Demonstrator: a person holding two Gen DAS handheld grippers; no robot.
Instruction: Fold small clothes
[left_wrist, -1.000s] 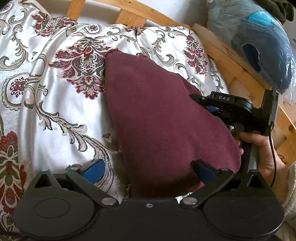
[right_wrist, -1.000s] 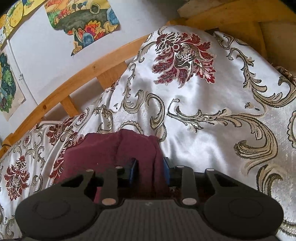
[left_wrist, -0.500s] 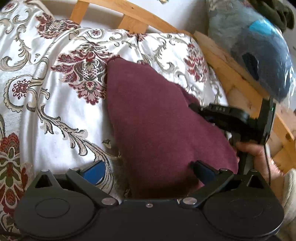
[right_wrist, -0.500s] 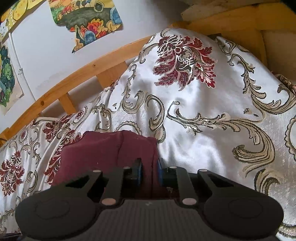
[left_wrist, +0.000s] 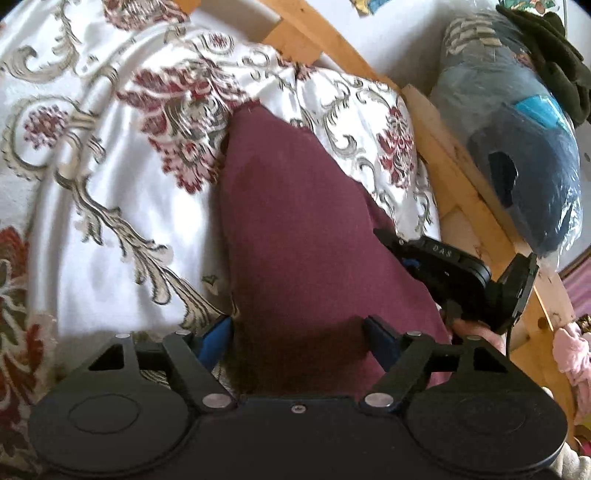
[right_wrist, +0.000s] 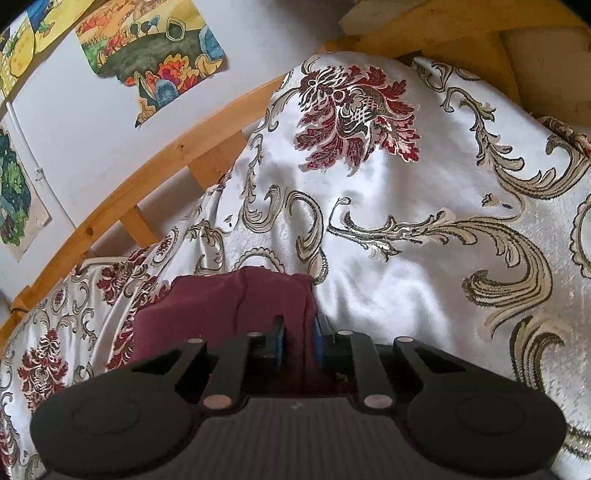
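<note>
Grasp step, judged: dark maroon knit garment (left_wrist: 295, 236) lies on the white floral satin bedspread (left_wrist: 92, 206). Right gripper (right_wrist: 298, 341) is pinched on a bunched edge. Left gripper (left_wrist: 297, 332) jaws have just been closing, near edge between them, pads not pressing yet. Next: finish left pinch, lift w/ both to fold. Garment's near end is hidden behind gripper bodies; left view blurry.

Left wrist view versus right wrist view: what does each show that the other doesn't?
Only the left wrist view shows the right gripper from outside, the hand holding it, a plastic-wrapped blue bundle, and the left gripper closing around the garment's near end. Only the right wrist view shows the wall paintings and the right gripper's blue pads pinching a fold. Both show the maroon garment, patterned bedspread and wooden frame.
</note>
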